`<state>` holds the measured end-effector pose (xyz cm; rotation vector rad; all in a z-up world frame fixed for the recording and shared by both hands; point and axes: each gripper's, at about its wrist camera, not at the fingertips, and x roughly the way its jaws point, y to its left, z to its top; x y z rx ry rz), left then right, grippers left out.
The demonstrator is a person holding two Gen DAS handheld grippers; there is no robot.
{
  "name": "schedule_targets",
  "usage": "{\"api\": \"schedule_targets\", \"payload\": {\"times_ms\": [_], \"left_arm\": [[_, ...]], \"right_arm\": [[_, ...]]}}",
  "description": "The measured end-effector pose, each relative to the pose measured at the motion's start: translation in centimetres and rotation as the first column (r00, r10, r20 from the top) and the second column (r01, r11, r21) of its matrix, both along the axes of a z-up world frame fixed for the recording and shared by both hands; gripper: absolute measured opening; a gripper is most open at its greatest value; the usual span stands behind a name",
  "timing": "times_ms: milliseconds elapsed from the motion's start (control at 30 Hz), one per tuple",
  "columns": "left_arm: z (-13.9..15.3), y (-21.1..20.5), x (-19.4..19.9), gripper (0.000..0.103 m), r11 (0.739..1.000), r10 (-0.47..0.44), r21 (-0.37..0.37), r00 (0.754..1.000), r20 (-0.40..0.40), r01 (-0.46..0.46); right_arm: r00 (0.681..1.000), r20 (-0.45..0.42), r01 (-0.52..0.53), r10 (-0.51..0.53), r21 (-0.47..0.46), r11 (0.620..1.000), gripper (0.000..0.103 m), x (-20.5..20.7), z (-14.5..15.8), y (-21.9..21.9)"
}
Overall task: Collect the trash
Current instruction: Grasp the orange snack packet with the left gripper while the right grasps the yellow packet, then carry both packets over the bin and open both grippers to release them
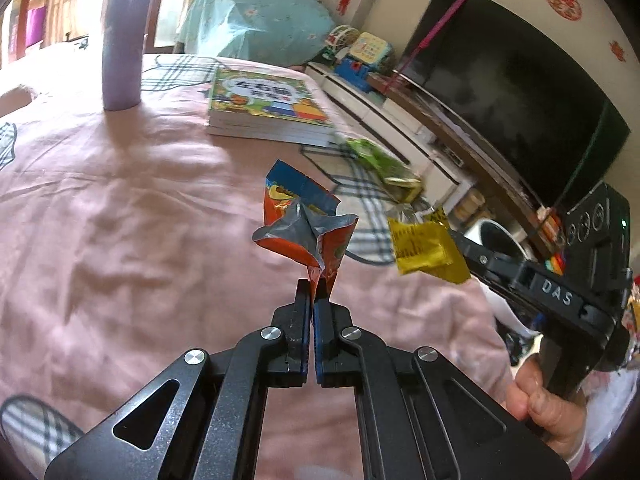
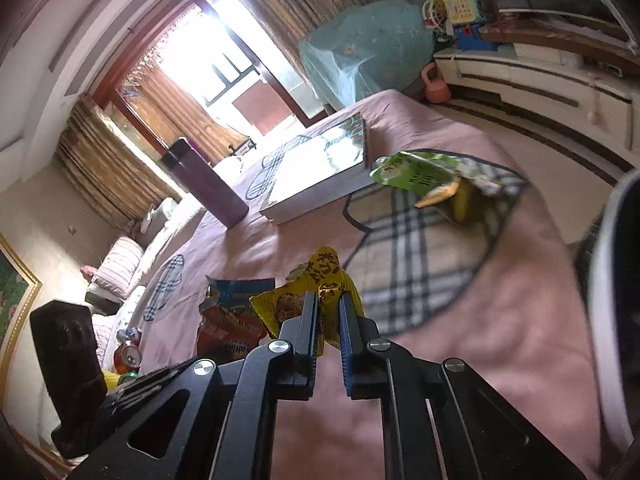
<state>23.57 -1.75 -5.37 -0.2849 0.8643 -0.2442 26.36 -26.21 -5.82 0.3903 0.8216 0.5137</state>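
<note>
Both my tongs are full, left gripper (image 1: 312,286) pinching the orange wrapper (image 1: 306,224), right gripper (image 2: 329,304) clamping the yellow wrapper (image 2: 316,288), while the green wrapper (image 2: 420,176) lies at one o'clock, long axis crosswise, nearer my right.

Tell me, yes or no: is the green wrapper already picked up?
No; the green wrapper lies on the bedspread, beside the book.

The middle of the pink bed cover (image 1: 120,208) lies open for passing. Toward its far edge stand the purple bottle (image 1: 122,40) and the book stack (image 1: 264,106); the green wrapper (image 1: 380,162) lies near the right edge.
</note>
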Motion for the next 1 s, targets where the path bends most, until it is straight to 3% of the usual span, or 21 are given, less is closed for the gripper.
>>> {"api": "schedule_targets", "payload": {"times_ms": [467,1000], "left_arm": [[1.2,-7.8,-4.2,0.001,0.984,-0.171,0.059,0.985,0.031,0.169],[2.5,-14.2,-4.8,0.001,0.956,-0.281,0.104,0.958,0.052,0.274]], "right_arm": [[0.989,0.034,0.146,-0.146,0.014,0.989,0.009,-7.8,1.0,-7.2],[0.945,0.066,0.318,-0.320,0.044,0.947,0.009,-11.6,1.3,-14.4]]}}
